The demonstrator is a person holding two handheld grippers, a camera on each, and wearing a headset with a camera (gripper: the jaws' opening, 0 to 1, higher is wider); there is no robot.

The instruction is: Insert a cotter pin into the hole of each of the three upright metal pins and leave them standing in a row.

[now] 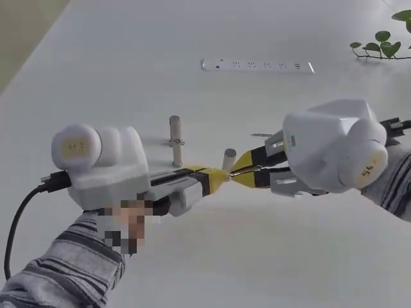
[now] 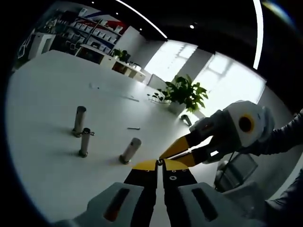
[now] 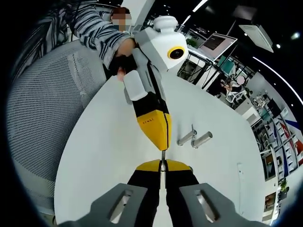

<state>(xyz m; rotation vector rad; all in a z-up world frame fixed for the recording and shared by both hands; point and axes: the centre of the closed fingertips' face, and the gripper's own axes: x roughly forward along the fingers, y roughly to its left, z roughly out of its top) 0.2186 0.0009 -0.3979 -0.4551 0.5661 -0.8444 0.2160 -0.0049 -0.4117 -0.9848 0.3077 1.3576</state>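
Three grey metal pins stand on the white table. The far pin (image 1: 174, 126) and the pin in front of it (image 1: 178, 156) are left of centre. The front one carries a cotter pin (image 1: 173, 142) through its top. The third pin (image 1: 229, 158) stands just behind the gripper tips. My left gripper (image 1: 221, 178) and right gripper (image 1: 232, 174) meet tip to tip above the table. Both have yellow jaws closed on a thin cotter pin (image 3: 162, 161) that bridges them. It also appears at my left gripper's (image 2: 159, 164) tip.
A loose cotter pin (image 1: 261, 135) lies on the table behind the third pin. A white power strip (image 1: 258, 65) lies farther back, and plant leaves (image 1: 384, 45) reach in at the far right. A mesh chair (image 3: 42, 118) stands beside the table.
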